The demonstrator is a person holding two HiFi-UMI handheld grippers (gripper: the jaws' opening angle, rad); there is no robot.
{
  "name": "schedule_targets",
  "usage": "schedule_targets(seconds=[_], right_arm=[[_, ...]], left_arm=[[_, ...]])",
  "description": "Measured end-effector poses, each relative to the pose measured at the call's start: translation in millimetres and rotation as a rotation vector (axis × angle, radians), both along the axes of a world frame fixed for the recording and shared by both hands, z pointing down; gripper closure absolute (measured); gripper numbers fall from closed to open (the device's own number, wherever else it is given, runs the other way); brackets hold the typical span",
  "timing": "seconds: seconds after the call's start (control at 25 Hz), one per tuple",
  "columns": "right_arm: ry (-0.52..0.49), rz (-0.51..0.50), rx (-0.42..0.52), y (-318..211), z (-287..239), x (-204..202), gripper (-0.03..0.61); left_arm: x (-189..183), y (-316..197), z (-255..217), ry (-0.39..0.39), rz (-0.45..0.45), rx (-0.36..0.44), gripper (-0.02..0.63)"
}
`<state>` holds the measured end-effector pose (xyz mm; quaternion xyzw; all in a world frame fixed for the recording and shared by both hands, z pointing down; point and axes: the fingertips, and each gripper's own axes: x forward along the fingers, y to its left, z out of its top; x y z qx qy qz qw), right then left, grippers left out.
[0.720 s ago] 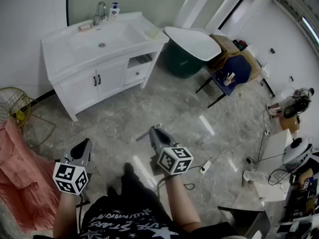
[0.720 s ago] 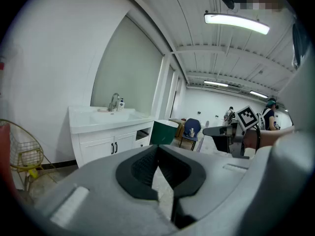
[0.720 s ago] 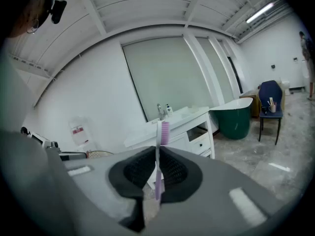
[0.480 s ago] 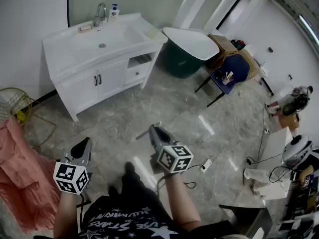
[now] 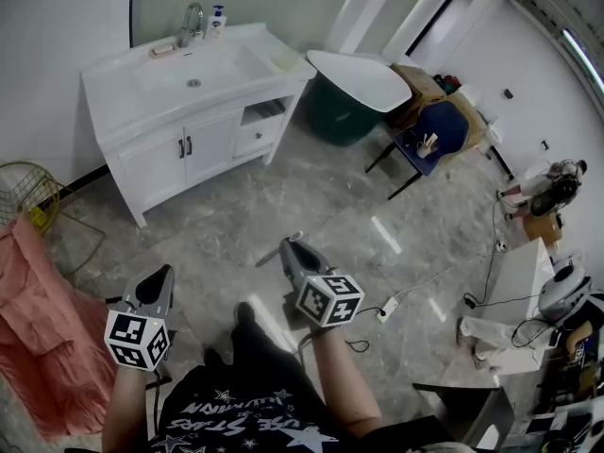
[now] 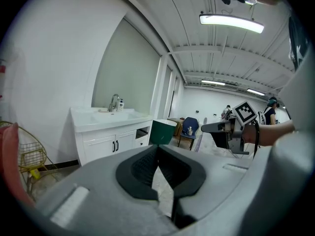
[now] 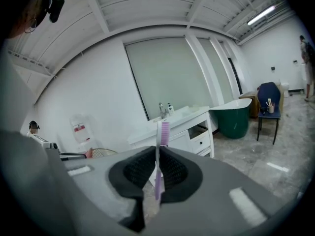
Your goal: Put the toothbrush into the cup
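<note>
A pink-and-white toothbrush [image 7: 163, 131] stands upright between the pads of my right gripper [image 7: 157, 154], which is shut on its handle. In the head view the brush [image 5: 272, 252] sticks out left of the right gripper [image 5: 287, 246], held above the grey floor. My left gripper [image 5: 161, 274] hangs lower left, apart from it; its jaws [image 6: 157, 149] meet at the tips with nothing between them. A small cup [image 5: 429, 145] holding thin sticks sits on a blue chair [image 5: 456, 126] far to the upper right, also seen as the cup [image 7: 269, 108] at the right.
A white vanity [image 5: 179, 111] with sink, tap and soap bottle stands against the far wall. A green tub [image 5: 351, 97] is beside it. A wire basket [image 5: 24, 196] and pink cloth [image 5: 42, 319] are at the left. Cables and a power strip [image 5: 387, 311] lie on the floor.
The room has slid slightly in the head view. Both grippers keep about the same places, and the toothbrush stays in the right gripper.
</note>
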<state>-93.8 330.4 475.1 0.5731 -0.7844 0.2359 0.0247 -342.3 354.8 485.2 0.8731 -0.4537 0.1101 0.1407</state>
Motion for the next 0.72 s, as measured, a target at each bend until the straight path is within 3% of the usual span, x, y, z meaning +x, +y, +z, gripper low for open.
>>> schedule_targets(seconds=[0.36, 0.72], right_arm=[[-0.017, 0.005, 0.002, -40, 8, 32, 0.551], [-0.052, -0.026, -0.008, -173, 24, 121, 0.551]], left_arm=[[29, -45, -2, -0.003, -0.003, 0.011, 0.604], [113, -163, 12, -0.026, -0.049, -0.013, 0.604]])
